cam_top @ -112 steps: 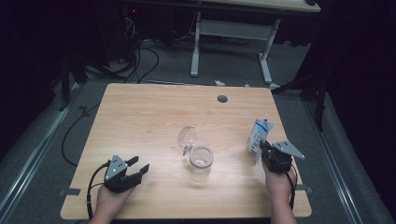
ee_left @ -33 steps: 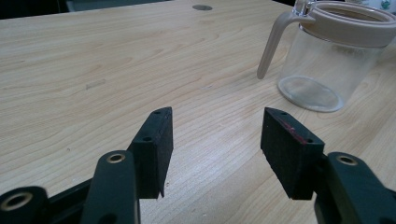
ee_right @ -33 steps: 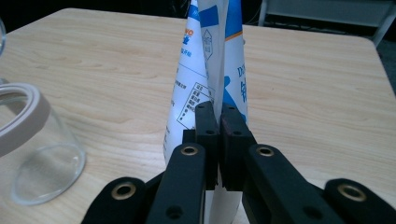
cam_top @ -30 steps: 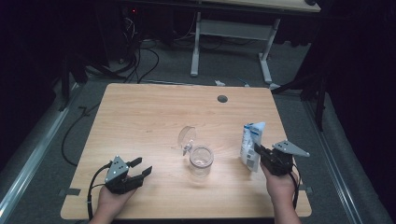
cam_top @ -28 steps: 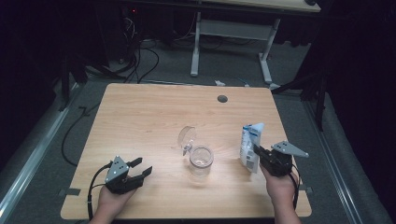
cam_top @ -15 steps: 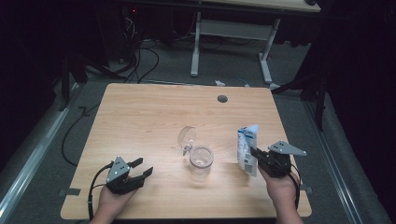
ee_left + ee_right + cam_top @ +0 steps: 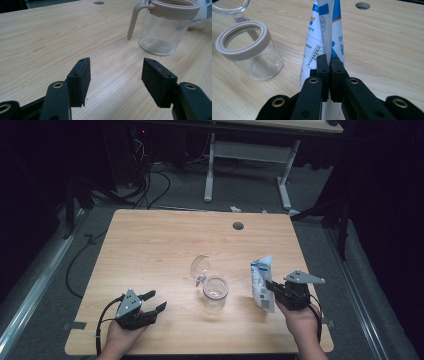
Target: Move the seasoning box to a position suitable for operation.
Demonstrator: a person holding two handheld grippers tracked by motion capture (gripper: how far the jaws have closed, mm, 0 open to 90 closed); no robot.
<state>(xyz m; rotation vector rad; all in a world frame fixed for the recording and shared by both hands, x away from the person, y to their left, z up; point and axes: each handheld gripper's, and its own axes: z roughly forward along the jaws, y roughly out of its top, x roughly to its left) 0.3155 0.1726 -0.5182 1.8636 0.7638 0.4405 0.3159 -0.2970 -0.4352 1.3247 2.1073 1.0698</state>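
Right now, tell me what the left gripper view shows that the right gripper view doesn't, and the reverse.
Left gripper view: the left gripper with jaws apart and nothing between them, its jaws having just been opening. Right gripper view: the right gripper pinched shut on the white and blue pouch, and the jar's hinged clear lid. Both: the open glass jar with its beige rim, the wooden table and its cable hole.

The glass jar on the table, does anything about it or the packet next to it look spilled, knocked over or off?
Nothing stands out. The jar stands upright and empty, its hinged lid flipped open. The right gripper pinches the blue-and-white packet upright beside it, apart from the rim. No spill on the table.
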